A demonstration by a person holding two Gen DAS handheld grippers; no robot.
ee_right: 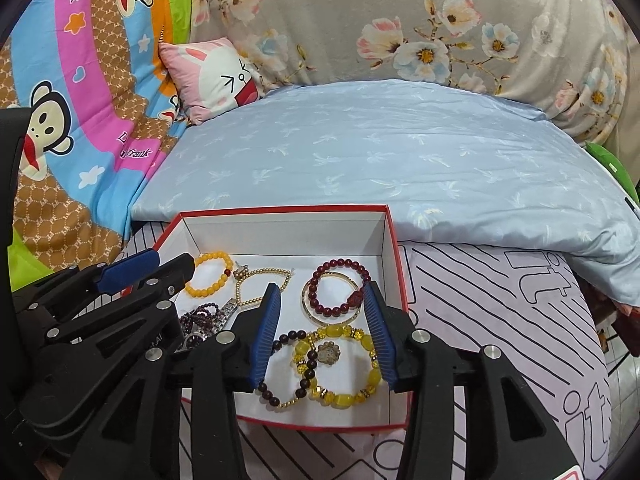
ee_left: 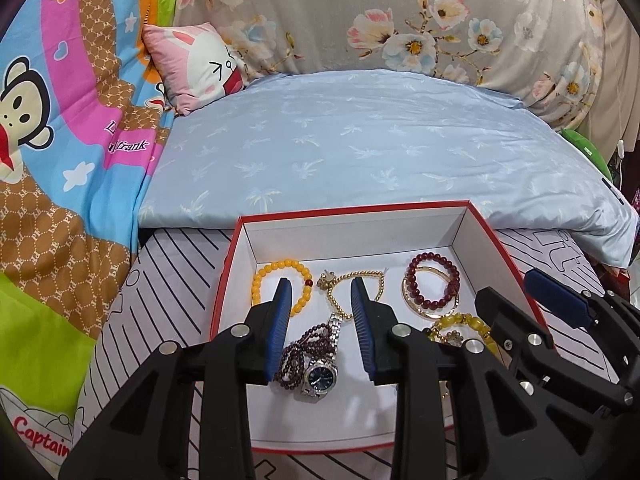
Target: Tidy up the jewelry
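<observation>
A red-edged white box (ee_left: pixel 352 214) (ee_right: pixel 396 256) on the bed holds jewelry. In the left wrist view it holds a yellow bead bracelet (ee_left: pixel 269 271), a gold bead chain (ee_left: pixel 340 304), a silver watch (ee_left: pixel 322 372), purple beads (ee_left: pixel 298 350) and a dark red bead bracelet on a gold bangle (ee_left: pixel 432 286). My left gripper (ee_left: pixel 322 300) is open and empty above the watch. My right gripper (ee_right: pixel 320 300) is open and empty above a chunky yellow bracelet (ee_right: pixel 344 364) and a dark brown bead bracelet (ee_right: pixel 280 372). Each gripper also shows in the other's view: the right (ee_left: pixel 520 292), the left (ee_right: pixel 164 260).
The box sits on a white sheet with black stripes (ee_right: pixel 480 300). Behind it lies a light blue folded quilt (ee_left: pixel 360 140), a pink rabbit pillow (ee_left: pixel 200 64), a floral cover (ee_left: pixel 400 12) and a colourful monkey blanket (ee_left: pixel 60 120) at left.
</observation>
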